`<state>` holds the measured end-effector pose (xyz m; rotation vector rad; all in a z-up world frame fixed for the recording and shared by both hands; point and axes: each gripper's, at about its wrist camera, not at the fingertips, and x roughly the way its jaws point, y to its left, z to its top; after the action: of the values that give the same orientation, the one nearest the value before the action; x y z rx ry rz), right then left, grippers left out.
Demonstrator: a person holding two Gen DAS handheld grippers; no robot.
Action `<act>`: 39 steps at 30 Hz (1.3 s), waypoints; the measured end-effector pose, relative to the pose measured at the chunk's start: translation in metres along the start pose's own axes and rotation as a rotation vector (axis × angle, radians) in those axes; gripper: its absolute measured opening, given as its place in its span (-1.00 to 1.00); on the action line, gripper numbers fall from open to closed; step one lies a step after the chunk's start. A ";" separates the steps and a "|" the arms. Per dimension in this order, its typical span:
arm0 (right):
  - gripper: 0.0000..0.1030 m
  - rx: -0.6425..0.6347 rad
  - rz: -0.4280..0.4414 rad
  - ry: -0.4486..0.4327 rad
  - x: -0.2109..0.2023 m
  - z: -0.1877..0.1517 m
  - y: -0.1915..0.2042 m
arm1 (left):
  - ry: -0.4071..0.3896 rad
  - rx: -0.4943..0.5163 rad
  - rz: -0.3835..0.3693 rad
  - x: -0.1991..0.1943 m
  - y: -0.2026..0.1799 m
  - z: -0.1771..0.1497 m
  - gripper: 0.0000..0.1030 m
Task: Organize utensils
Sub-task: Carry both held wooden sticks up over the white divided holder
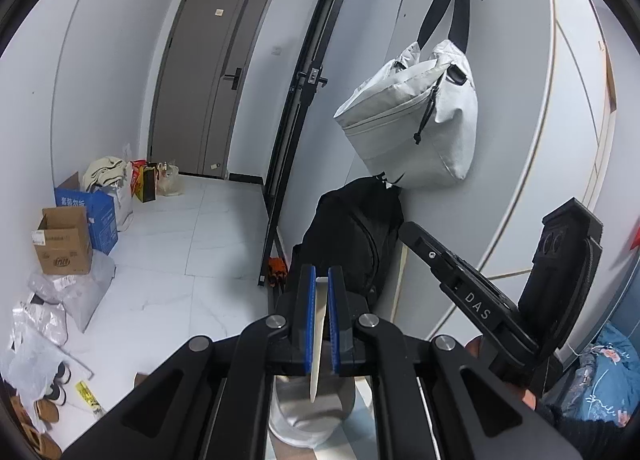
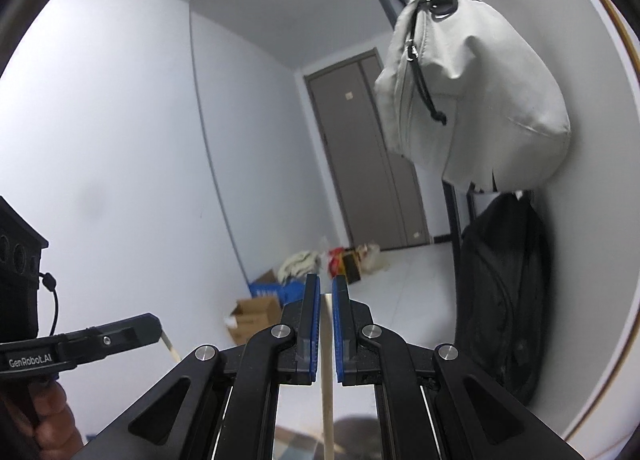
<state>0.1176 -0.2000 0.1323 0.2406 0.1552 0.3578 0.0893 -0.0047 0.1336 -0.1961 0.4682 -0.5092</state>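
The left gripper (image 1: 321, 280) is clenched on a white flat utensil (image 1: 319, 336) whose pointed end hangs down toward a white-and-grey container (image 1: 308, 416) just below. The right gripper (image 2: 326, 288) is clenched on a pale wooden stick (image 2: 327, 392) running down between its blue pads (image 2: 316, 324). Landmark: the grey door (image 1: 204, 76) at the far end of the room. Before it spreads a white tiled floor (image 1: 180, 252); cardboard boxes (image 1: 64, 240) and bags stand along the wall to its left; a pale sling bag (image 1: 412, 116) hangs on the wall to its right, above a black backpack (image 1: 352, 232).

Hallway clutter beyond the work
A pale grey bag (image 1: 416, 116) hung on the wall above a black backpack (image 1: 352, 236); cardboard boxes (image 1: 64, 240) sat by the grey door (image 1: 208, 76).
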 end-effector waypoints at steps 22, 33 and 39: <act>-0.90 0.002 -0.069 -0.032 0.075 -0.042 -0.050 | 0.107 0.054 0.009 0.076 0.013 -0.009 -0.96; -0.90 -0.053 -0.025 -0.061 0.072 -0.049 -0.049 | 0.158 0.057 0.010 0.089 0.015 -0.021 -0.96; -0.90 -0.081 -0.005 -0.046 0.073 -0.052 -0.049 | 0.174 0.058 0.009 0.091 0.012 -0.023 -0.96</act>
<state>0.1909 -0.2076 0.0616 0.1685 0.0958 0.3529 0.1535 -0.0425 0.0750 -0.0938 0.6231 -0.5325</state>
